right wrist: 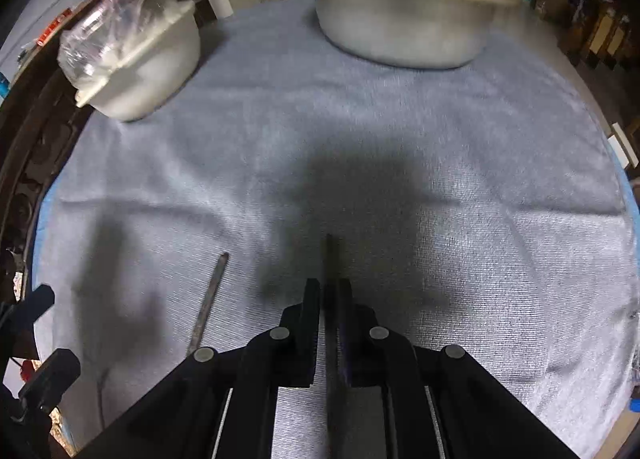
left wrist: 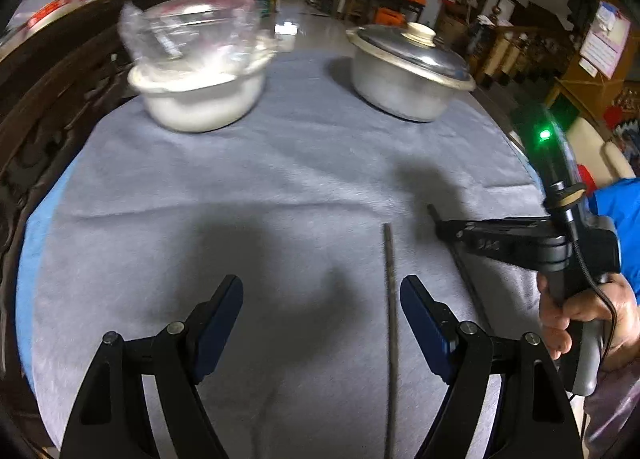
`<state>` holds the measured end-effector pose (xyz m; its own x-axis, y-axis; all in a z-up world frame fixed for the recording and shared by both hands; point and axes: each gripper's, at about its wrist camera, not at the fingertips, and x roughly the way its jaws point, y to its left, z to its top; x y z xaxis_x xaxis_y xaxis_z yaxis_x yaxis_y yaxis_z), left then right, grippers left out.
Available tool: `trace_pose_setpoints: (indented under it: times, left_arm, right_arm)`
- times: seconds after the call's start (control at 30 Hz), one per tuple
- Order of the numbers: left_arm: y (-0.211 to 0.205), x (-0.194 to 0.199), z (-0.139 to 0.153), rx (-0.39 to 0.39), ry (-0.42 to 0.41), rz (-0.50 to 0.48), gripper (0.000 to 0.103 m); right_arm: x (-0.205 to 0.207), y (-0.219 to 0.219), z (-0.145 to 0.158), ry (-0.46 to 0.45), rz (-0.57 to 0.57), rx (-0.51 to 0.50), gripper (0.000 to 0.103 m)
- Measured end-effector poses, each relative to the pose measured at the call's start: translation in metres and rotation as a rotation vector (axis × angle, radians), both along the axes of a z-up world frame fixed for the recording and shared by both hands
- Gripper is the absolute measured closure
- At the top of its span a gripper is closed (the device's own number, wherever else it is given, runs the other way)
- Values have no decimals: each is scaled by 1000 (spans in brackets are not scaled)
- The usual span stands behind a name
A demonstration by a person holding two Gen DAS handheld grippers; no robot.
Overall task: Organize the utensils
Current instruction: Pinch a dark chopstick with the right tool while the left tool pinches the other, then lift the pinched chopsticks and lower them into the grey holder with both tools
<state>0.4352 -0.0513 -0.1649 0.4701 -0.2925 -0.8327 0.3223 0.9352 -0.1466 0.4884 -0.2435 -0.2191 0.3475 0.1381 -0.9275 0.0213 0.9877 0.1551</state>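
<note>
Two dark chopsticks are in play on a grey cloth. One chopstick (left wrist: 390, 323) lies flat between my left gripper's (left wrist: 322, 299) open fingers, close to the right finger; it also shows in the right wrist view (right wrist: 208, 297). My right gripper (right wrist: 329, 291) is shut on the other chopstick (right wrist: 331, 259), whose tip sticks out past the fingertips just above the cloth. In the left wrist view the right gripper (left wrist: 438, 225) is at the right, with its chopstick (left wrist: 466, 279) slanting back beneath it.
A white pot (left wrist: 200, 99) with a clear plastic bag in it stands at the back left. A lidded metal pot (left wrist: 408, 71) stands at the back right. The grey cloth (left wrist: 240, 187) covers a round table. Dark carved wood borders the left.
</note>
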Motion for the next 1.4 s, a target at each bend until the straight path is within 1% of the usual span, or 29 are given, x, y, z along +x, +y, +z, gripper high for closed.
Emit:
trace_pose_setpoints:
  times: [0.03, 0.13, 0.2, 0.23, 0.3, 0.33, 0.37, 0.4, 0.43, 0.5, 0.57, 0.6, 0.63, 0.67, 0.7, 0.8, 0.9, 1.0, 1.07, 1.17, 1.23, 1.33, 1.4]
  left_arm:
    - [-7, 3, -2, 4, 8, -25, 22]
    - [-26, 13, -9, 19, 42, -66, 31]
    - [-39, 21, -16, 28, 78, -87, 32]
    - [-47, 25, -20, 34, 92, -96, 35]
    - [-60, 34, -28, 68, 106, -102, 36]
    - [-66, 39, -32, 82, 114, -101, 40]
    - [-71, 44, -35, 86, 122, -100, 46]
    - [-73, 47, -37, 89, 131, -99, 49]
    - [-76, 52, -40, 96, 149, -96, 54]
    - [-79, 59, -47, 109, 186, -91, 66]
    - [-84, 58, -49, 124, 172, -103, 74]
    - [-86, 59, -49, 139, 164, -108, 76]
    - [-87, 60, -50, 148, 166, -111, 88]
    - [-88, 61, -50, 152, 165, -111, 97]
    - [-88, 61, -51, 146, 175, -114, 97]
    - [-85, 58, -50, 145, 160, -95, 97]
    - [-69, 48, -38, 90, 124, -57, 98]
    - [-54, 36, -16, 61, 75, -20, 98]
    - [-38, 23, 7, 34, 19, 10, 98]
    - [-23, 10, 33, 24, -56, 55, 98]
    - [-7, -2, 52, 1, -108, 93, 98]
    - [17, -27, 76, -10, -184, 149, 98]
    - [28, -39, 87, -16, -225, 185, 98]
  right_arm:
    - [0, -2, -1, -3, -2, 2, 95]
    - [-4, -10, -3, -19, -1, 13, 96]
    - [-8, -18, -4, -25, -10, 24, 97]
    - [-11, -24, -5, -26, -17, 38, 97]
    - [-17, -34, -6, -26, -30, 66, 97]
    - [-18, -38, -7, -23, -34, 79, 97]
    - [-21, -43, -7, -21, -39, 94, 97]
    - [-20, -46, -7, -17, -47, 110, 97]
    - [-22, -50, -7, -15, -52, 126, 97]
    - [-28, -59, -6, -23, -63, 165, 97]
    - [-36, -67, -1, -35, -75, 196, 97]
    - [-36, -70, 0, -43, -80, 216, 97]
    - [-37, -73, 3, -55, -85, 233, 97]
    - [-39, -74, 6, -71, -87, 244, 97]
    - [-40, -73, 8, -82, -90, 248, 97]
    - [-50, -75, 19, -135, -87, 270, 97]
    - [-68, -80, 34, -195, -83, 275, 97]
    - [-86, -85, 50, -258, -85, 275, 97]
    - [-102, -86, 64, -305, -84, 279, 97]
    - [-126, -87, 82, -367, -90, 259, 97]
    - [-142, -87, 92, -405, -95, 258, 97]
    - [-169, -85, 108, -468, -110, 247, 97]
    - [-190, -83, 119, -517, -120, 248, 97]
